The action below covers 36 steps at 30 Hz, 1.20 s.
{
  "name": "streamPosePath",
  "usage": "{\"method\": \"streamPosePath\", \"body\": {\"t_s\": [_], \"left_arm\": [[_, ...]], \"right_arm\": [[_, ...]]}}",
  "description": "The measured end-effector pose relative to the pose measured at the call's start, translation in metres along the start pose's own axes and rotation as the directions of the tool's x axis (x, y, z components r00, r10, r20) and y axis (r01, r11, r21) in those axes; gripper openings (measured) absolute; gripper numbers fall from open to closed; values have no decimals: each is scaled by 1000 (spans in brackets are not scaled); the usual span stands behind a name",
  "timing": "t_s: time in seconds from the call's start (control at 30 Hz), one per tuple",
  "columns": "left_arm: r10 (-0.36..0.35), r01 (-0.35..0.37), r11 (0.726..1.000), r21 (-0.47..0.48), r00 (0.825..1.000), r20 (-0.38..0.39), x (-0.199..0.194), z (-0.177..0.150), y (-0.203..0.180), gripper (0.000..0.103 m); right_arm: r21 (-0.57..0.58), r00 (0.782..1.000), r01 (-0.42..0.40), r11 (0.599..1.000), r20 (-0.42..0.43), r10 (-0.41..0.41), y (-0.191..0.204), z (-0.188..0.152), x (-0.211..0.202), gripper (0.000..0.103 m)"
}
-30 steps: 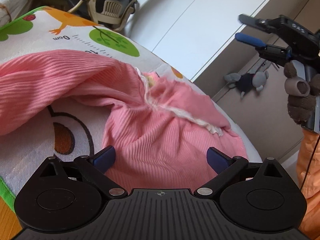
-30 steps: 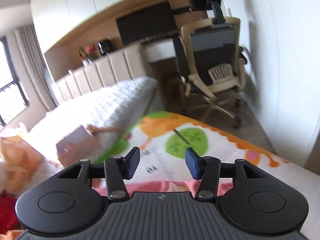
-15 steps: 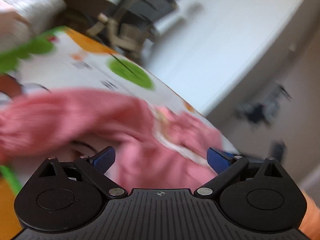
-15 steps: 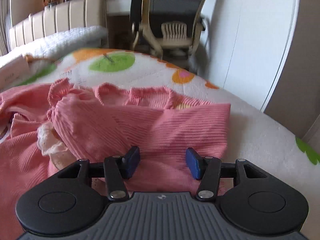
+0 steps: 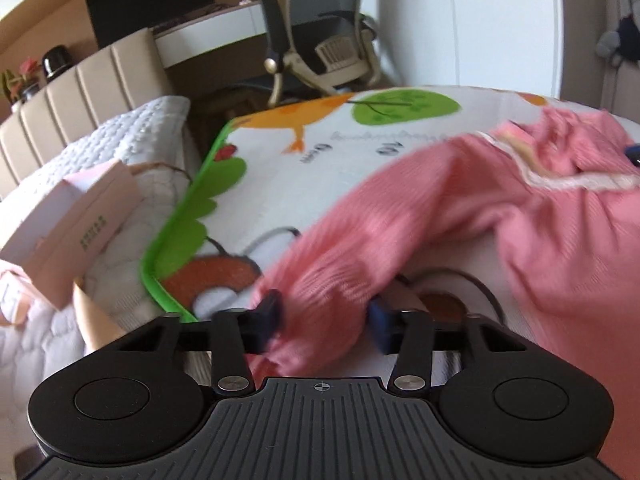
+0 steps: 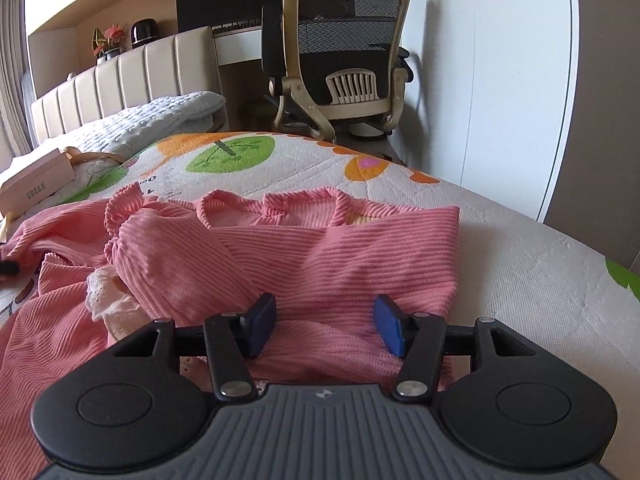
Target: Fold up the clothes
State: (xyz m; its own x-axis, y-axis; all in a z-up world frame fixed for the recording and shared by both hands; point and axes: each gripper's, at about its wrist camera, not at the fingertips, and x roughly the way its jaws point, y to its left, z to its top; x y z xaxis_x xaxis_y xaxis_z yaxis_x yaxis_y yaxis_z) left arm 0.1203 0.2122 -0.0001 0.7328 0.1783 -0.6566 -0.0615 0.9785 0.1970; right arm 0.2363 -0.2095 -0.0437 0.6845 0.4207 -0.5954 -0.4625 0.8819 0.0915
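A pink ribbed knit garment with a ruffled neckline and white lace trim (image 6: 304,256) lies crumpled on a white quilted play mat printed with green trees and orange shapes (image 6: 512,264), which covers the bed. The left hand-held gripper (image 5: 325,322) has its blue pads partly closed around the bunched end of a pink ribbed sleeve (image 5: 360,236), with fabric filling the gap between them; the view is blurred, so I cannot tell whether the pads truly pinch it. The right hand-held gripper (image 6: 325,326) sits low over the garment's body with its jaws spread and cloth under them, gripping nothing. A pale pink cardboard box (image 5: 68,232) rests on white quilted bedding (image 5: 120,136) left of the mat. A beige mesh-backed office chair (image 6: 344,52) stands beyond
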Motion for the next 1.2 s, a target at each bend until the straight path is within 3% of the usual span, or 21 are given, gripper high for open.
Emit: {"method": "streamPosePath", "body": {"t_s": [0.07, 0.17, 0.23, 0.37, 0.47, 0.53, 0.57, 0.6, 0.63, 0.73, 0.8, 0.87, 0.97, 1.03, 1.07, 1.1, 1.13, 1.2], "left_arm": [[13, -13, 1000, -4, 1000, 6, 2, 10, 6, 15], [-16, 17, 999, -46, 1000, 27, -5, 25, 12, 13], [-56, 58, 995, -85, 998, 33, -7, 27, 14, 13], [-134, 140, 977, -162, 990, 48, -11, 31, 19, 10], [-191, 201, 955, -219, 979, 64, -14, 34, 23, 10], [-213, 223, 948, -229, 975, 70, -12, 29, 24, 10], [-222, 233, 945, -231, 972, 72, -11, 26, 25, 10], [-231, 242, 942, -234, 970, 75, -10, 22, 25, 10], [-240, 252, 939, -236, 968, 77, -10, 19, 26, 10], [-268, 280, 929, -243, 960, 85, -7, 9, 28, 24], [-286, 299, 921, -248, 954, 90, -5, 2, 29, 53], [-304, 318, 914, -252, 948, 95, -3, -5, 30, 65], [-315, 330, 912, -246, 944, 98, 0, -13, 30, 79], [-287, 300, 931, -210, 954, 89, 1, -14, 25, 84], [-273, 285, 939, -192, 958, 85, 2, -14, 22, 87], [-259, 269, 947, -174, 962, 82, 3, -14, 20, 88], [-239, 249, 956, -156, 968, 75, 3, -14, 18, 89], [-200, 207, 970, -125, 978, 63, 4, -14, 16, 92]], "right_arm": [[10, 1000, -2, 1000, 9, 2, -1, 0, -2, 57], [-9, 998, 30, 1000, 50, -29, 4, 1, -10, 59], [-131, 995, -2, 991, 97, 14, 25, 6, -21, 59], [-401, 984, -85, 912, 112, 141, 82, 18, -32, 59], [-521, 988, -72, 851, 77, 131, 117, 27, -11, 59], [-537, 993, -99, 838, -5, 115, 125, 31, 15, 45], [-526, 993, -111, 843, -31, 112, 124, 34, 22, 20], [-504, 993, -117, 856, -41, 111, 120, 38, 25, 12], [-482, 992, -122, 867, -52, 111, 115, 41, 27, 10], [-311, 992, -53, 949, 91, 85, 84, 73, 2, 7], [-262, 975, 29, 965, 218, 30, 75, 87, -16, 7], [-253, 952, 91, 963, 305, -10, 75, 94, -27, 7], [-341, 965, 67, 938, 259, 25, 102, 82, -11, 8], [-402, 990, -15, 916, 121, 69, 122, 64, 17, 18], [-414, 994, -58, 908, 56, 89, 130, 55, 30, 30], [-418, 994, -98, 903, 1, 108, 135, 46, 40, 33], [-419, 992, -125, 899, -28, 125, 140, 39, 45, 34], [-397, 987, -149, 905, -3, 161, 136, 38, 34, 40]]}}
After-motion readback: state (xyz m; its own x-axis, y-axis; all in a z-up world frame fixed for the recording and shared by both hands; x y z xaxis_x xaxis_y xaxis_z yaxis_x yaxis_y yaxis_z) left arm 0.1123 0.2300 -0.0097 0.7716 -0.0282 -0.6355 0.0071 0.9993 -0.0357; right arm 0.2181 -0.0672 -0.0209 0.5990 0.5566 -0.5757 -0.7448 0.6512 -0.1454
